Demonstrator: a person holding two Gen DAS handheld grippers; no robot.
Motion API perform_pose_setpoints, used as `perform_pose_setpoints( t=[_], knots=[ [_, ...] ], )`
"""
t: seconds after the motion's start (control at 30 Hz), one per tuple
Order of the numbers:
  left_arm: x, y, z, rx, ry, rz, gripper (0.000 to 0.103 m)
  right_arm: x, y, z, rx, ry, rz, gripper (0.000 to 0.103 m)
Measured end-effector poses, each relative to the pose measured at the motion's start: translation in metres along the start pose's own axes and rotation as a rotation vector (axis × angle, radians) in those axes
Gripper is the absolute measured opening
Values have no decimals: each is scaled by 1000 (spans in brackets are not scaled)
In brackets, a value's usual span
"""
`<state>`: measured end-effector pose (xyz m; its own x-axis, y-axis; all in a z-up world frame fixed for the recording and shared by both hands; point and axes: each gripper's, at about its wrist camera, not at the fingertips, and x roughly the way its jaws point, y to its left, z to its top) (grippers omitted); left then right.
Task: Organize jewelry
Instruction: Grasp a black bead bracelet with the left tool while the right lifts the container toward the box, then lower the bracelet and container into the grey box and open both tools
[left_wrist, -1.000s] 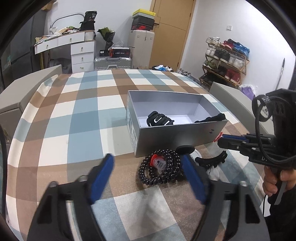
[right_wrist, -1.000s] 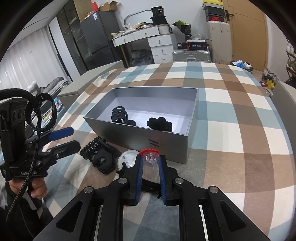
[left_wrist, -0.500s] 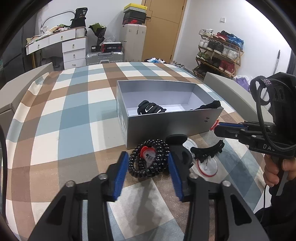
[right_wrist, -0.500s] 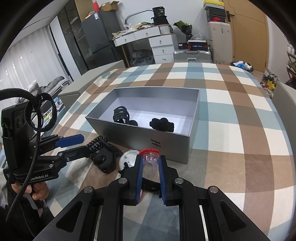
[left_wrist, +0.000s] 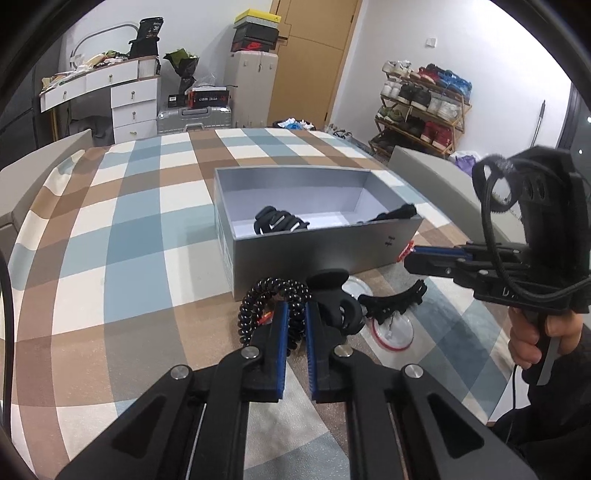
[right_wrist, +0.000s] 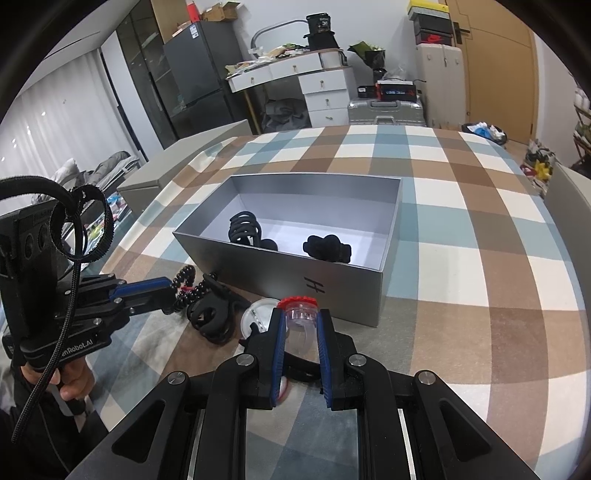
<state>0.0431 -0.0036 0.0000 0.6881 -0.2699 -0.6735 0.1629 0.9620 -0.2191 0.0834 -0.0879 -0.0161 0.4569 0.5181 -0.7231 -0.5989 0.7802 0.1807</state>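
Checked cloth fills both frames. Low centre, my left tongs have just closed onto the coil band; my right tongs clamp a vial.

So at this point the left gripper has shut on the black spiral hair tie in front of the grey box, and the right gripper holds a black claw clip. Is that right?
Not quite. The right gripper holds a small clear jar with a red lid, not a claw clip; the right wrist view shows it. The rest stands: the left gripper has just closed on the black spiral hair tie in front of the grey box.
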Motion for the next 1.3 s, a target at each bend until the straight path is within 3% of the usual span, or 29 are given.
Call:
perform_pose_setpoints(
  t=[0.3, 0.6, 0.77, 1.0, 1.3],
  knots=[
    [-19, 3, 8, -21, -86, -6, 4, -10, 1, 3, 19, -32, 64, 16],
    [-29, -1, 15, -9, -168, -5, 5, -33, 2, 11, 42, -122, 108, 16],
    [-29, -1, 22, -3, -190, 3, 4, -38, -6, 15, 84, -147, 95, 16],
    [-23, -3, 27, 8, -194, 13, 5, -29, -21, 13, 135, -93, 76, 16],
    [-13, -7, 33, 16, -189, 13, 5, -22, -26, 31, 169, -130, 72, 16]
  ],
)
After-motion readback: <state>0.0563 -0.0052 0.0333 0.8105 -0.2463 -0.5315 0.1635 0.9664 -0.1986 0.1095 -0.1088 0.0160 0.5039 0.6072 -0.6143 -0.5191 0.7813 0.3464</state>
